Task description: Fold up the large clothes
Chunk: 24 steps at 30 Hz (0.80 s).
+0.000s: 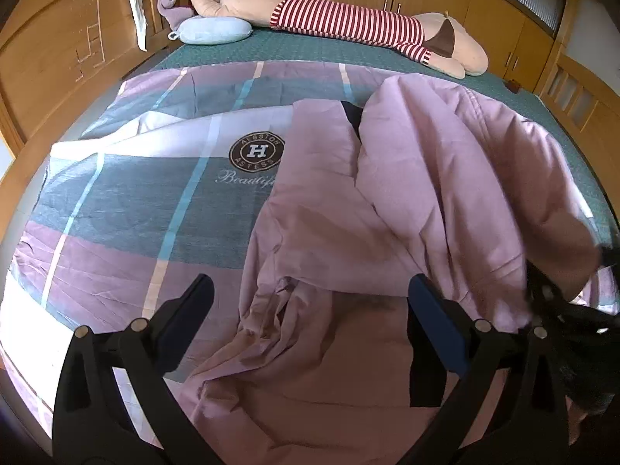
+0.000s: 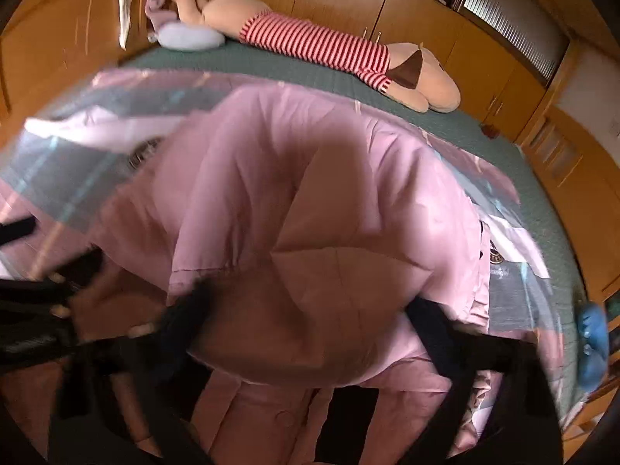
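Observation:
A large duvet cover lies spread on the bed, its plaid side [image 1: 135, 201] bearing a round "H" logo [image 1: 255, 152]. Its plain pink side [image 1: 426, 193] is turned over and bunched up across the right half. My left gripper [image 1: 310, 283] hovers open above the rumpled pink cloth, with nothing pinched between its fingers. The right gripper [image 2: 310, 310] is blurred; its fingers stand wide apart on either side of a raised bulge of pink cloth [image 2: 310, 193]. In the left wrist view the right gripper [image 1: 562, 310] shows as a dark blur at the pink fold's near right edge.
A long plush toy in a red-striped shirt [image 1: 348, 23] and a pale blue pillow [image 1: 213, 29] lie at the far end on the green mattress cover [image 1: 310, 50]. Wooden wardrobes [image 1: 484, 11] and bed frame surround the bed. A blue object [image 2: 593, 345] sits at the right edge.

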Each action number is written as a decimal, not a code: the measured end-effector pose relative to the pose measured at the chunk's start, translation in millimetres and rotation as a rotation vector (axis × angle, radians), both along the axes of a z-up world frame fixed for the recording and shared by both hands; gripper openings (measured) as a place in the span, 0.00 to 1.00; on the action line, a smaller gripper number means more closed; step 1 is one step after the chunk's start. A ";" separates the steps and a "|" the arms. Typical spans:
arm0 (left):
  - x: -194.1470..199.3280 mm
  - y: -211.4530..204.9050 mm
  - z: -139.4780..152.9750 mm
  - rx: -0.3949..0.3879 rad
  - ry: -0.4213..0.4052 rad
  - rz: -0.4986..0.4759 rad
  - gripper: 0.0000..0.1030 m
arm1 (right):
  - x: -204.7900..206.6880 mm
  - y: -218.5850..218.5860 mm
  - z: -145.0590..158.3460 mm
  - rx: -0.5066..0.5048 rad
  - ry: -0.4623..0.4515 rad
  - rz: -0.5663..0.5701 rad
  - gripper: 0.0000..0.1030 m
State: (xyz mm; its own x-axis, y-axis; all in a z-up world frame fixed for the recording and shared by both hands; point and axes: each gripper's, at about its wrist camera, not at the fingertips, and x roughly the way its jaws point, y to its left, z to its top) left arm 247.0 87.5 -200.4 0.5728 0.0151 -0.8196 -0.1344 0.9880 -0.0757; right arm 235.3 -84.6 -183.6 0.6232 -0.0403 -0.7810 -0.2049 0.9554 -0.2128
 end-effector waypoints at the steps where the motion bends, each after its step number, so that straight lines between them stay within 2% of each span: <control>1: -0.1 1.0 0.6 -0.012 0.002 -0.002 0.98 | 1.4 -12.6 -6.7 0.059 0.041 -0.033 0.21; 3: -0.6 2.5 2.4 -0.013 -0.002 0.005 0.98 | 5.6 -39.9 -6.5 0.208 0.082 -0.079 0.15; 6: -1.5 3.9 5.1 -0.007 -0.010 0.015 0.98 | -5.6 -64.5 6.4 0.287 0.065 -0.100 0.11; 10: -3.3 6.8 8.9 -0.018 -0.023 0.016 0.98 | -41.7 -81.1 28.6 0.284 0.002 -0.037 0.10; 11: -3.2 6.6 9.1 -0.018 -0.024 0.015 0.98 | -48.9 -79.2 26.5 0.284 0.008 -0.014 0.10; 13: -3.1 5.6 9.0 -0.016 -0.026 0.016 0.98 | -61.4 -73.4 14.3 0.275 0.064 0.041 0.10; 15: -2.9 4.4 8.4 -0.014 -0.024 0.010 0.98 | -72.8 -60.8 -10.8 0.234 0.131 0.090 0.10; 18: -1.8 -0.7 5.4 -0.007 -0.017 0.003 0.98 | -79.4 -48.9 -44.3 0.193 0.174 0.105 0.11; 20: -0.9 -3.5 2.0 -0.006 -0.007 -0.002 0.98 | -79.4 -51.0 -50.8 0.227 0.166 0.090 0.15; 24: 0.5 -8.2 -4.9 -0.009 0.012 -0.014 0.98 | -82.5 -51.7 -45.1 0.224 0.123 0.095 0.37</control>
